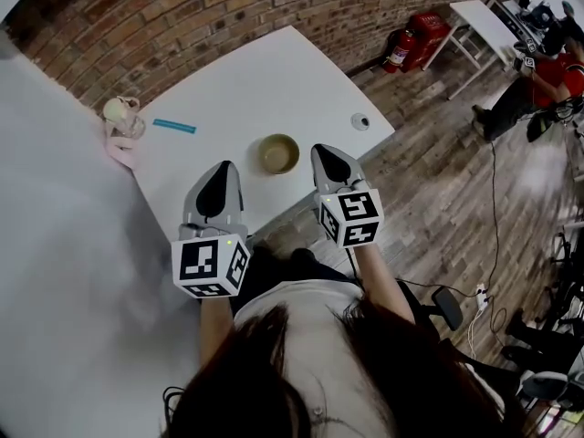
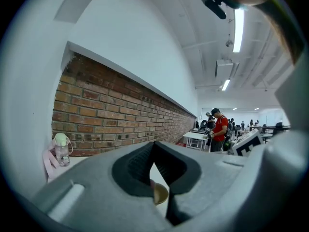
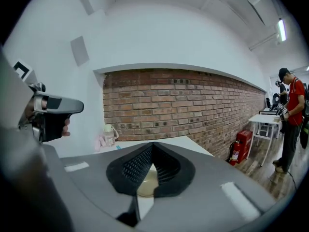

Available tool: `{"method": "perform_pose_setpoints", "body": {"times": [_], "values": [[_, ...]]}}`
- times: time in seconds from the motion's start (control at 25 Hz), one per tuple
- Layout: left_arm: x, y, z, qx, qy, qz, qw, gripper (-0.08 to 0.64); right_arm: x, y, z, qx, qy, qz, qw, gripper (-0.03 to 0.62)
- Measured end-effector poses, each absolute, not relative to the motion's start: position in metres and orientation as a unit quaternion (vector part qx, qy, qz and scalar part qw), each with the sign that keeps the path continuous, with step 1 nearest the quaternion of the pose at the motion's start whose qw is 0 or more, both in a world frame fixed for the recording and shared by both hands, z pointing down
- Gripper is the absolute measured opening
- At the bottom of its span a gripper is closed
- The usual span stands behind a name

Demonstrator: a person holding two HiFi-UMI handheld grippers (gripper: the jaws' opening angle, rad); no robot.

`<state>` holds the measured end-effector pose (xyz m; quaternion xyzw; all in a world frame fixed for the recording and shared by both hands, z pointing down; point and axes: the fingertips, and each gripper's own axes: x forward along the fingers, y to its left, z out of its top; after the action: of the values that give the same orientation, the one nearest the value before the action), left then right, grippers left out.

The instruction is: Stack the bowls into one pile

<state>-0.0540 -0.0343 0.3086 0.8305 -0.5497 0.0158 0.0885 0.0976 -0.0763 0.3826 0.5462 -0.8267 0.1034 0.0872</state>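
A: Head view, what's seen?
B: Olive bowl (image 1: 278,153) is seen on white table (image 1: 265,80), near front edge, just ahead of and betw. left gripper (image 1: 222,170) and right gripper (image 1: 327,153). It's touched by neither. Water bottle (image 1: 123,117) and teal strip (image 1: 173,126) are set at table's left side.
A: Left gripper view?
B: Jaws are pressed together at tips, nothing held. Bowl (image 2: 160,193) is glimpsed below them.
A: Right gripper view?
B: Jaws likewise closed, empty. Bowl (image 3: 145,185) is seen thru the gap, on table.
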Motion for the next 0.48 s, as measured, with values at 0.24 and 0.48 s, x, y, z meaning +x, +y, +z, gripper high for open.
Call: {"method": "perform_pose_setpoints", "body": {"times": [0.24, 0.48], "values": [[-0.038, -0.023, 0.306, 0.826, -0.557, 0.019, 0.083, 0.0, 0.106, -0.068, 0.364, 0.534, -0.84, 0.065, 0.067, 0.0], [-0.026, -0.015, 0.304, 0.822, -0.564, 0.016, 0.077, 0.0, 0.11, -0.058, 0.345, 0.518, -0.854, 0.03, 0.047, 0.0]]}}
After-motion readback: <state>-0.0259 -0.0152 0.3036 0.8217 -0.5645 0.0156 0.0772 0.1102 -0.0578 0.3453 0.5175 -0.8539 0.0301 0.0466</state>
